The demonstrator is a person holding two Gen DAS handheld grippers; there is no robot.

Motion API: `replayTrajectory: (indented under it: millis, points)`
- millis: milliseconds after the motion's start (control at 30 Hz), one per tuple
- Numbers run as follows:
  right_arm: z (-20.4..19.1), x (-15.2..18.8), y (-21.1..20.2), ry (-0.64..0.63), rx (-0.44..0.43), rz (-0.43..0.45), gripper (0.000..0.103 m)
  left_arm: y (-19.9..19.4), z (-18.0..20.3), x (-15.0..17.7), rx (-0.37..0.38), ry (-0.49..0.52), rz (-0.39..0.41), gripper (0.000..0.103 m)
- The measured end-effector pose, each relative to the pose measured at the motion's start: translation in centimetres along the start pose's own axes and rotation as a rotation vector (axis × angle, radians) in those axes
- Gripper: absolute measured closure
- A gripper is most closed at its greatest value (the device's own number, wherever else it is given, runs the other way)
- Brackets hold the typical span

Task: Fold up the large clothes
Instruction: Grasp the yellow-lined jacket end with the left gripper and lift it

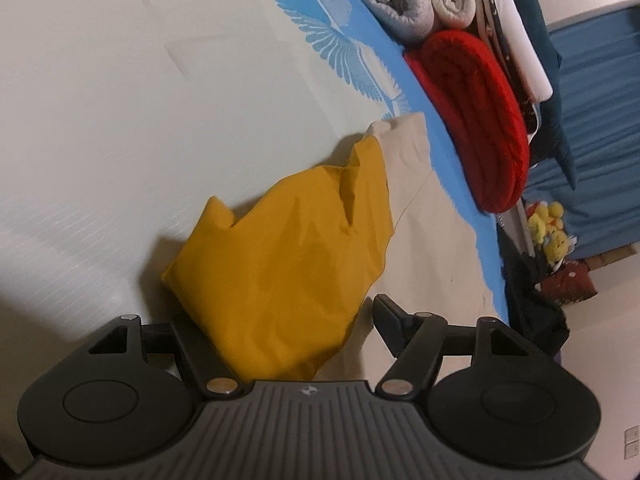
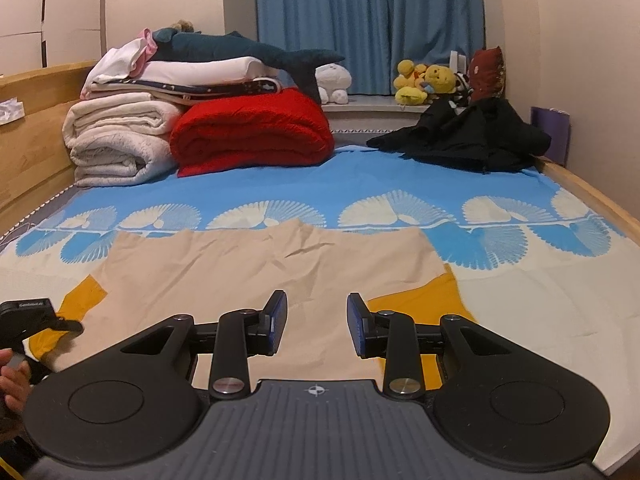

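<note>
Main risk: the yellow sleeve [image 1: 280, 276] sits bunched between the wide-open jaws of the left gripper [image 1: 280, 332], w/ neither pad pressing it, so if the jaws close as is they'd likely pinch only the top ridge of a crumpled heap, and the fold would drag skewed or trap a lump. The near pad is hidden behind the cloth, so I can't tell for sure whether it touches. Second risk: the right gripper [image 2: 316, 326] hangs over the beige body of the garment [image 2: 256, 272] w/ jaws partly apart and nothing between them; it pins nothing, so any pull from the left side could slide the whole garment across the slick bed sheet [image 2: 360, 184] and spoil the flat lay. The garment lies flat ahead of and under the right jaws, w/ a second yellow sleeve [image 2: 432, 300] just right of them and the other sleeve far left, by the left gripper. Materials: thin woven cloth, matte, lightly creased on the beige panel, sharp peaked folds on the yellow; limp, won't hold shape. Sheet is smooth, pale, w/ a blue band of fan-shaped prints. Well beyond the jaws: a thick plush red blanket [image 2: 252, 132] folded in a fat roll, fluffy white blankets [image 2: 120, 140] beside it, a crumpled black jacket [image 2: 464, 136] to the right.
</note>
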State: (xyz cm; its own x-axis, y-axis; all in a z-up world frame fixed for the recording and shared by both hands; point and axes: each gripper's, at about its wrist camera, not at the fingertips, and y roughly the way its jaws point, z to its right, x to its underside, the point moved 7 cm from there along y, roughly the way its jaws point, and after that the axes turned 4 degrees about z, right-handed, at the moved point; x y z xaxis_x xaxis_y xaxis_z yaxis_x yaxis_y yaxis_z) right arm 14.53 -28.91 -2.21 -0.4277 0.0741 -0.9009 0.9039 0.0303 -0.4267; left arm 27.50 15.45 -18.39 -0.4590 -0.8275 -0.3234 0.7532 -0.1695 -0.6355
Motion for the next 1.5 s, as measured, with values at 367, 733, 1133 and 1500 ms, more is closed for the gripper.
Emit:
replayTrajectory:
  millis: [367,733,1133,1500]
  points:
    - [-5.2,0.5,3.0,-0.022,-0.072,-0.041,0.069,0.5,0.7,-1.0,0.008,0.064,-0.048,0.084]
    - [-10.3,1.1,6.9,0.091,-0.140,-0.075,0.069,-6.9,5.5,-4.0,-0.094,0.329,-0.106,0.090]
    - [-12.1,1.6,7.0,0.084,-0.198,-0.109,0.069,-7.1,3.8,-4.5,-0.131,0.372,-0.143,0.090]
    - [-11.2,6.7,11.1,0.124,-0.121,-0.401,0.069,-6.1,4.3,-4.8,-0.175,0.429,-0.142,0.090]
